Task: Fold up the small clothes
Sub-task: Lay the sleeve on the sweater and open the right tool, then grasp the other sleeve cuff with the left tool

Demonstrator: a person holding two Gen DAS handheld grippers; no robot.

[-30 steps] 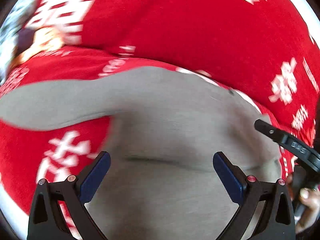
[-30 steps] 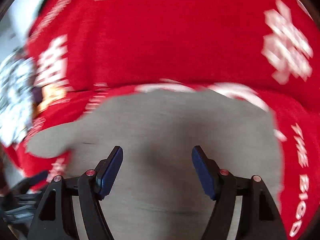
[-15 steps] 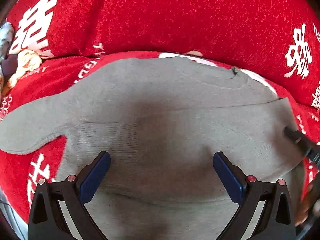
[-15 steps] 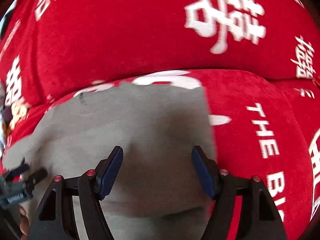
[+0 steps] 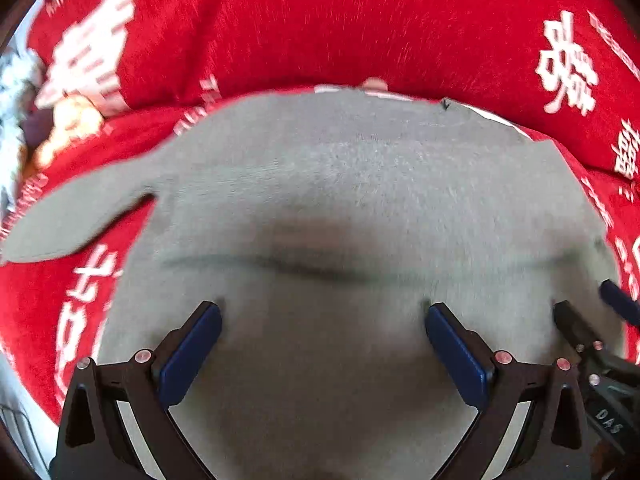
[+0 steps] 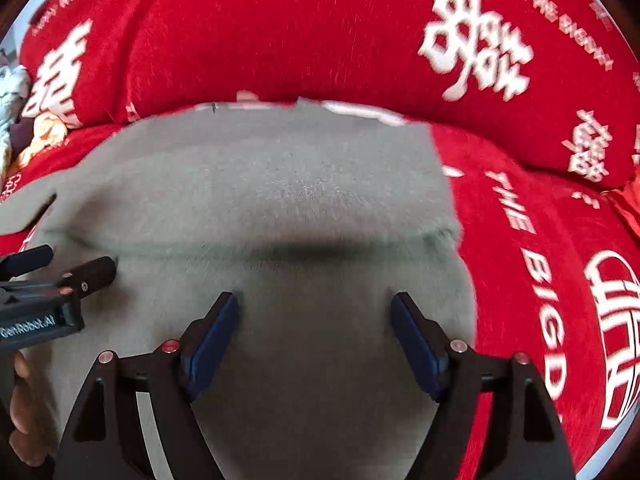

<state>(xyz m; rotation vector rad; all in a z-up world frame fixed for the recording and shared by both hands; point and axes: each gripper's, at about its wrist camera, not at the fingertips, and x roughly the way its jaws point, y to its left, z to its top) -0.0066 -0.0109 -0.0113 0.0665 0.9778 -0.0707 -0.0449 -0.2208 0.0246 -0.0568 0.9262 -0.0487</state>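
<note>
While the right tool widens, both tools hover spread over the grey garment, empty.

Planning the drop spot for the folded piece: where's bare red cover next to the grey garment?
Bare red cover runs right of the grey garment up to the red back cushion. Left is tighter: the sleeve sticks out and a small pile of items sits by the cushion.

Both views are bright and evenly lit, colours strong. Motion blur smears the grey garment and the white print on the red cover. Fisheye bending curves everything, and the corners go black.
</note>
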